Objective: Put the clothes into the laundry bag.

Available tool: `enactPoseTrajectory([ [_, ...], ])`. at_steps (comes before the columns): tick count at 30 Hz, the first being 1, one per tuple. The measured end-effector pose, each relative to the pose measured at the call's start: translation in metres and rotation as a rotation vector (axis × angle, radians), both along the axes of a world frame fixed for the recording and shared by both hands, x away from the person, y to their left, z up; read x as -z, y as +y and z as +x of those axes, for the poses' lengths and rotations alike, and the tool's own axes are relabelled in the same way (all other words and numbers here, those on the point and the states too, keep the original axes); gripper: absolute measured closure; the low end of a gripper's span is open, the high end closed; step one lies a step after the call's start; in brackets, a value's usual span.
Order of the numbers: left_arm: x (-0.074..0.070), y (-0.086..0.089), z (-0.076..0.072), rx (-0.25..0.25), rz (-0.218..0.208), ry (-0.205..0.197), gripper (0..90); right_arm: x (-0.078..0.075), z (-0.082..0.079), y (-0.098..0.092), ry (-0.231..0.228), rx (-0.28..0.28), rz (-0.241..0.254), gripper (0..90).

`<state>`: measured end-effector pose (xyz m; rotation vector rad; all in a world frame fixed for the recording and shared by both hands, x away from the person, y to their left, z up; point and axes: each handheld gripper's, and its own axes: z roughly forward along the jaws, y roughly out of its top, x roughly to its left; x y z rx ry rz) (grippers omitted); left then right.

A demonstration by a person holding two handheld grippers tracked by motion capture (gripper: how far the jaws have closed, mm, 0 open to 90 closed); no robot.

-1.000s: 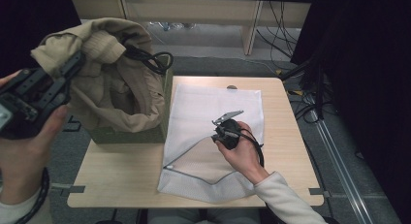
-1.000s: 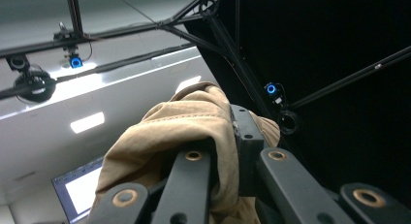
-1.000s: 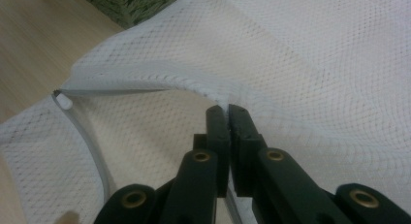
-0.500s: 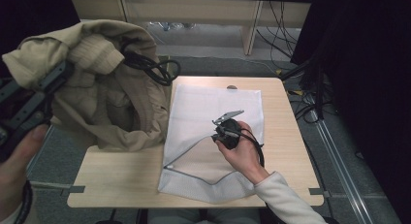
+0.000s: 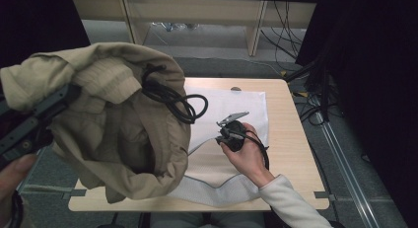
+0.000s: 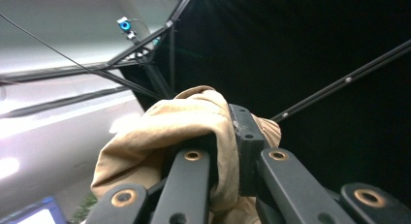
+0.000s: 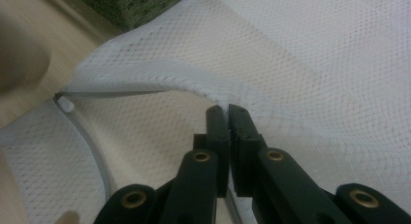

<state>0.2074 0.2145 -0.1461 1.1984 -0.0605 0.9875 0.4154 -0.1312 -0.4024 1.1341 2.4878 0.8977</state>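
My left hand-held gripper point(image 5: 47, 107) is clenched on the tan jacket point(image 5: 118, 129), holding it up over the counter's point(image 5: 296, 154) left edge so it can go into the mesh laundry bag point(image 5: 236, 102). My right hand-held gripper point(image 5: 227, 129) pinches the bag's zippered rim point(image 7: 145, 86) mid-counter, lifting its mouth; the right side lies free

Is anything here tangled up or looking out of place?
Yes: a black cable lies looped across the bunched tan fabric garment that the left gripper holds up, so it could snag. The white mesh laundry bag lies rumpled.
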Motion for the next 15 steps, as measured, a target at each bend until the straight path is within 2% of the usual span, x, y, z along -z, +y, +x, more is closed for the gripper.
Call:
enactPoseTrajectory([
  [1,0.001,-0.001,0.001,0.021,0.009,0.017,85.3,0.0,0.0,0.001,0.007,0.02,0.013,89.5],
  [3,0.004,-0.003,0.004,0.057,0.034,0.041,85.2,0.0,0.0,0.0,0.006,0.011,0.006,89.5],
  [4,0.005,-0.004,0.006,0.069,0.047,0.051,85.1,0.0,0.001,-0.001,0.01,-0.006,-0.006,89.5],
  [7,0.016,-0.011,0.014,0.093,0.076,0.096,85.0,0.001,0.001,0.0,-0.002,0.011,0.006,89.5],
  [11,0.041,-0.027,0.035,0.084,0.125,0.192,85.0,-0.001,0.0,0.0,0.013,0.012,0.006,89.6],
  [13,0.056,-0.034,0.047,0.062,0.171,0.248,85.0,-0.001,0.0,-0.001,0.011,0.009,0.008,89.6],
  [15,0.071,-0.043,0.058,0.059,0.201,0.288,85.1,-0.001,0.0,-0.001,0.015,0.022,0.02,89.6],
])
